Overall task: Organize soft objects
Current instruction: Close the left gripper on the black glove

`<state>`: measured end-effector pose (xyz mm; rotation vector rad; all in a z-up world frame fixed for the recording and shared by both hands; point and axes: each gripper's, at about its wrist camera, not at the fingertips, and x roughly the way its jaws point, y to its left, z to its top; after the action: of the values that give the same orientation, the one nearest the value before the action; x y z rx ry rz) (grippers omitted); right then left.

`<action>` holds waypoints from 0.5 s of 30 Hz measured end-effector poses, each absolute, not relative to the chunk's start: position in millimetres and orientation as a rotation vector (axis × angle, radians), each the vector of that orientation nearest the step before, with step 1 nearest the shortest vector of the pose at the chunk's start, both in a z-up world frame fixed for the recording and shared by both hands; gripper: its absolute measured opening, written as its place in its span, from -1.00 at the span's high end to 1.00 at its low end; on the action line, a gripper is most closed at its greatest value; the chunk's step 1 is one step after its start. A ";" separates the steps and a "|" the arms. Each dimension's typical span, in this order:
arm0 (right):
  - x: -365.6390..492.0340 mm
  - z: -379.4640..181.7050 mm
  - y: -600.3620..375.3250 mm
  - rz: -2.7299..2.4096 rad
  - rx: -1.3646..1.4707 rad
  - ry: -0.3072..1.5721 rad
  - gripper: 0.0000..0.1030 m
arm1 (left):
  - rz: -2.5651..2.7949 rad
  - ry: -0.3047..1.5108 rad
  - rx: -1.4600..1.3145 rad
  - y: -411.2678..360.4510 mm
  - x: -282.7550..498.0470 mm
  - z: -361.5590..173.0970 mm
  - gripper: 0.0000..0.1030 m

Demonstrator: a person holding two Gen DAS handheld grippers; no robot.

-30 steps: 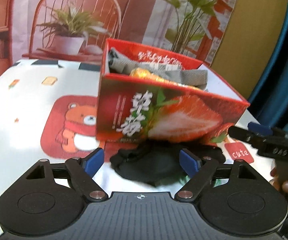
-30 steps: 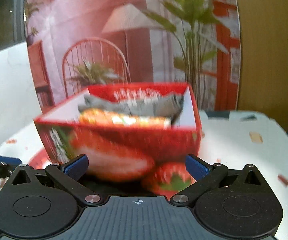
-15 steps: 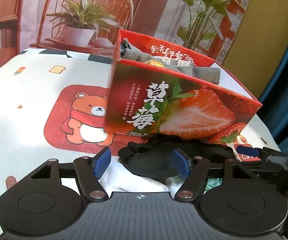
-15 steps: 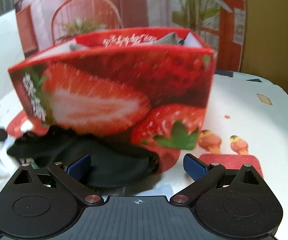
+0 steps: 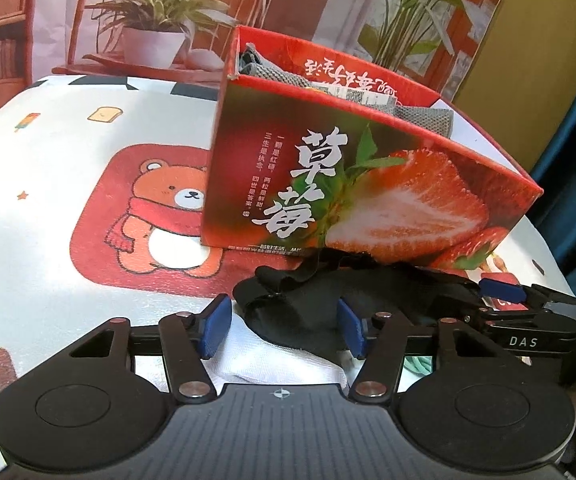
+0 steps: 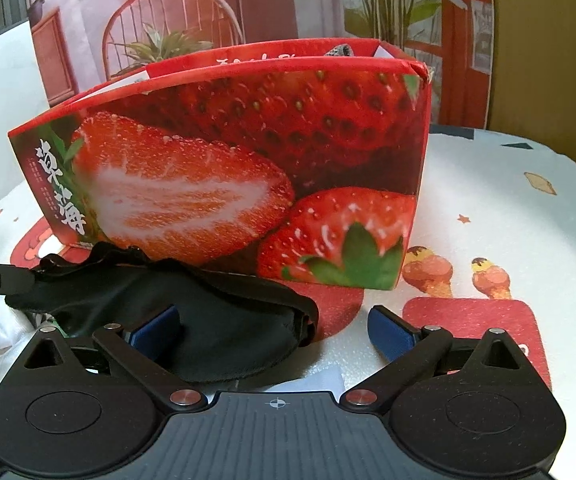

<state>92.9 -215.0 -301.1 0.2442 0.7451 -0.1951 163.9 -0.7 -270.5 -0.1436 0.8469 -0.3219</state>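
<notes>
The left tongs [image 5: 284, 330], just closing, are spread around the black cloth [image 5: 308, 312]; the right tongs [image 6: 274, 330], also spread, straddle its other end to lift it into the strawberry box [image 6: 248, 160].

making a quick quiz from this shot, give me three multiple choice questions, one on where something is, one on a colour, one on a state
1. Where does the black cloth lie?
A. inside the box
B. on the table in front of the strawberry box
C. on the chair

2. What colour are the pads of the left gripper?
A. blue
B. yellow
C. white

3. How does the right gripper stand?
A. shut on the box
B. open, one end of the black cloth between its fingers
C. shut with nothing in it

Answers: 1 B, the cloth rests on the tablecloth against the box's front wall. 2 A, both pads show blue. 3 B, a wide gap shows between cloth and the right-hand pad.
</notes>
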 end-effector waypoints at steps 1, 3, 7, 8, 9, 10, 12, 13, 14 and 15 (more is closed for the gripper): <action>93.3 -301.3 -215.4 -0.194 0.243 0.745 -0.94 | -0.321 0.853 -0.144 -1.4 165.8 -272.4 -0.14; 93.3 -301.3 -215.2 -0.193 0.239 0.745 -0.94 | -0.317 0.862 -0.146 -2.3 169.2 -276.0 -0.12; 93.2 -301.4 -215.4 -0.191 0.240 0.744 -0.95 | -0.313 0.891 -0.150 -3.5 178.9 -285.6 -0.08; 93.4 -301.5 -215.3 -0.191 0.240 0.744 -0.95 | -0.313 0.886 -0.153 -3.6 180.6 -286.4 -0.08; 93.6 -301.5 -215.4 -0.190 0.240 0.744 -0.95 | -0.314 0.886 -0.155 -3.8 182.2 -286.7 -0.08; 93.6 -301.5 -215.3 -0.190 0.240 0.744 -0.96 | -0.312 0.887 -0.156 -4.3 183.6 -286.7 -0.05; 93.7 -301.6 -215.3 -0.190 0.241 0.743 -0.96 | -0.307 0.887 -0.149 -4.6 183.4 -286.7 0.30; 93.6 -301.7 -215.0 -0.190 0.241 0.743 -0.96 | -0.298 0.886 -0.141 -4.2 183.1 -287.0 0.53; 93.6 -301.7 -215.0 -0.189 0.241 0.743 -0.96 | -0.290 0.882 -0.139 -3.0 181.7 -286.2 0.57; 93.7 -301.7 -215.0 -0.189 0.242 0.743 -0.97 | -0.286 0.867 -0.143 -1.0 179.9 -285.2 0.65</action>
<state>93.7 -215.0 -301.7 0.2417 0.7428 -0.1889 179.9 -1.0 -285.2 -0.1434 0.8669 -0.2861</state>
